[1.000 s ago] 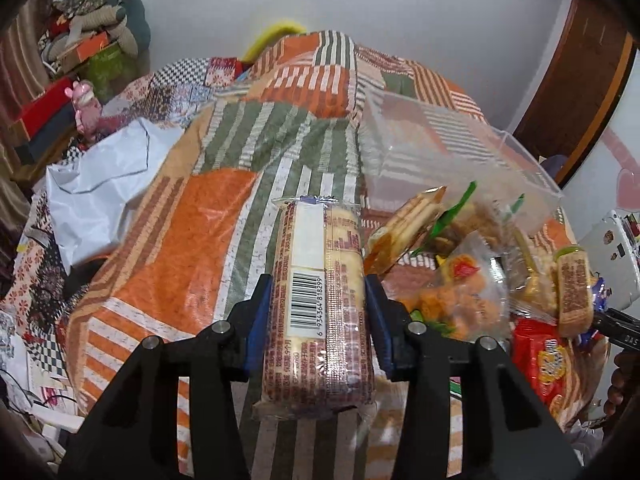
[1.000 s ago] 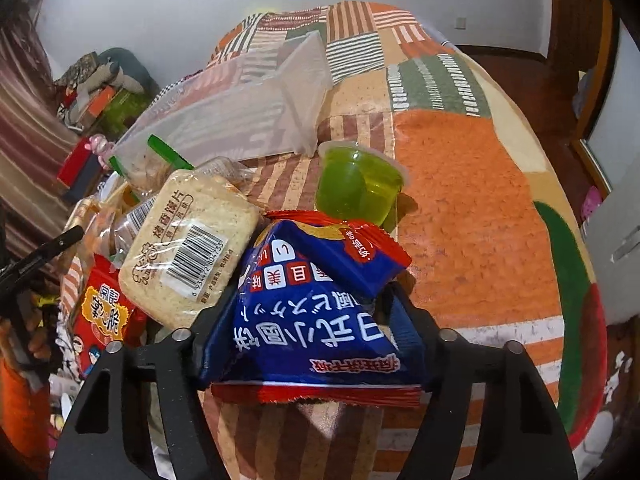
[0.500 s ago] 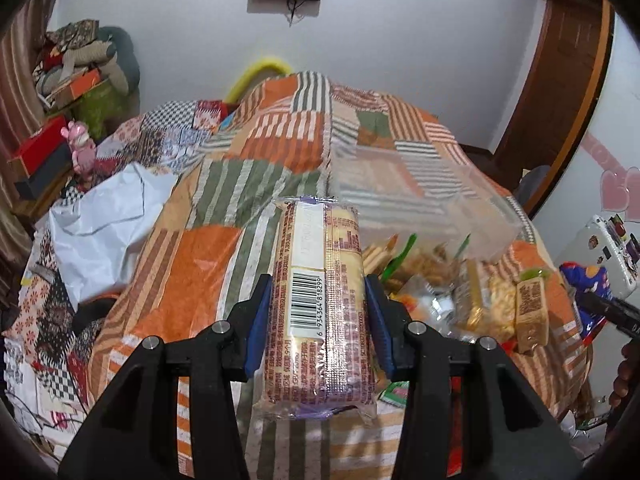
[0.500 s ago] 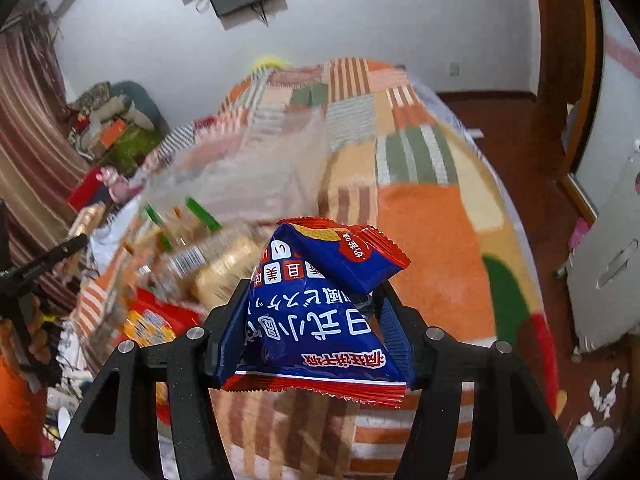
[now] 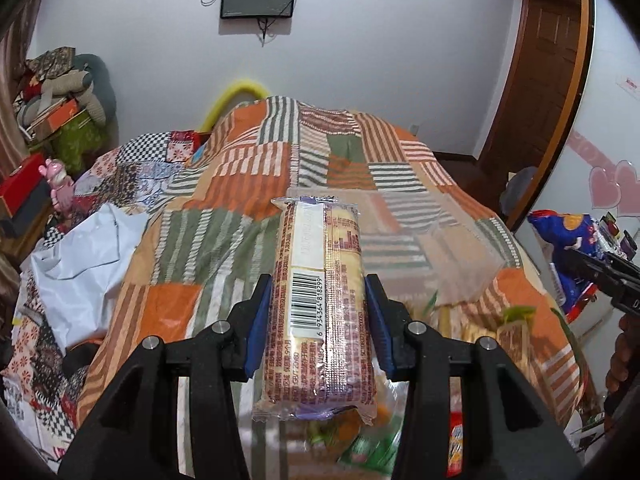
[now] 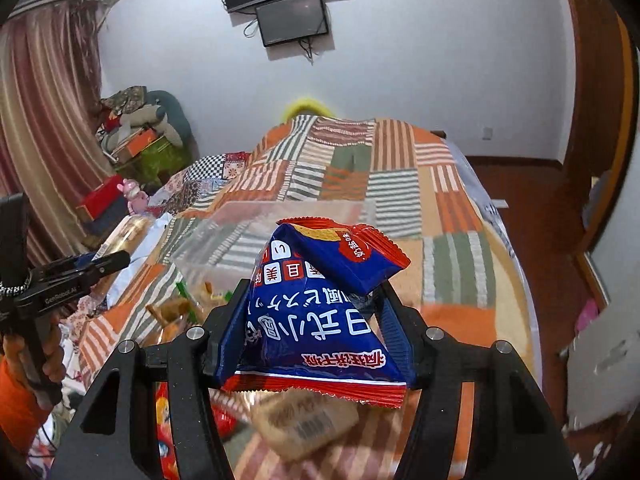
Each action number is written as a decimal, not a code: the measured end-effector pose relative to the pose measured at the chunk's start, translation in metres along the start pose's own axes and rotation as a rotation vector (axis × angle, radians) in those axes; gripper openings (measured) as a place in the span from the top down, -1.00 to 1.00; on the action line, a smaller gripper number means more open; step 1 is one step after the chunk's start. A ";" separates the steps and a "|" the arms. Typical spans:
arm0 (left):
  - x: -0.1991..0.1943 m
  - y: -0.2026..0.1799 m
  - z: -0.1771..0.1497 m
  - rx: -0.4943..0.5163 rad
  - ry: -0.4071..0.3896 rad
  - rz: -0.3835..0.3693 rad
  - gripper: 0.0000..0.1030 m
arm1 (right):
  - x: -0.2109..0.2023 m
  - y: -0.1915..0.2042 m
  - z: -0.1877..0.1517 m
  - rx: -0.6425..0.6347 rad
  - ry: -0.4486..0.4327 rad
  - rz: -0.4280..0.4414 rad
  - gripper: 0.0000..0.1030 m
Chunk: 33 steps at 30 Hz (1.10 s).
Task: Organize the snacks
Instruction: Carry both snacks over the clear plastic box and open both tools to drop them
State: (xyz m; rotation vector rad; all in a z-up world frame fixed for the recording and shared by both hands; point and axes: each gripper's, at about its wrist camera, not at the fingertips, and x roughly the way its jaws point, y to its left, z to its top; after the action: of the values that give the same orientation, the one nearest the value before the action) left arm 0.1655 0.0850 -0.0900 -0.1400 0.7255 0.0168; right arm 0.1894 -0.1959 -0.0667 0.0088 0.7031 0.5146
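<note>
My left gripper [image 5: 319,312] is shut on a long clear-wrapped biscuit pack [image 5: 320,304] with a barcode, held up above the bed. My right gripper [image 6: 314,316] is shut on a blue and red snack bag [image 6: 320,312], also lifted. A clear plastic bin [image 5: 436,240] lies on the striped patchwork bedspread [image 5: 240,200]; it also shows in the right wrist view [image 6: 248,232]. Several loose snacks [image 6: 176,312] lie in front of the bin, blurred. The right gripper with its blue bag [image 5: 568,256] shows at the right of the left wrist view. The left gripper [image 6: 80,268] shows at the left of the right wrist view.
A white plastic bag [image 5: 80,264] lies at the bed's left side. A pale biscuit pack [image 6: 308,424] and a red packet [image 6: 166,432] lie below my right gripper. Boxes and clutter [image 5: 48,120] stand at the left wall. A wooden door [image 5: 548,80] is at the right.
Both grippers have risen and tilted up with their snacks, so the bed, bin and snack pile now sit lower and farther in both views.
</note>
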 end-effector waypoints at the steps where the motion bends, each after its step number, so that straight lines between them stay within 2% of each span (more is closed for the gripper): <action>1: 0.003 0.000 0.003 -0.002 0.001 -0.007 0.14 | 0.002 0.001 0.001 -0.003 -0.002 -0.002 -0.10; 15: 0.060 -0.003 0.038 -0.001 0.037 -0.049 0.14 | 0.047 0.002 0.028 0.003 0.008 0.024 -0.10; 33: 0.135 -0.013 0.044 0.041 0.167 -0.054 0.14 | 0.123 0.001 0.033 -0.016 0.198 0.018 -0.10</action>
State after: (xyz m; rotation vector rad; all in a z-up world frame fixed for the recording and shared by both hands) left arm 0.2960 0.0731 -0.1451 -0.1227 0.8884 -0.0621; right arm 0.2889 -0.1333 -0.1169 -0.0519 0.8931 0.5427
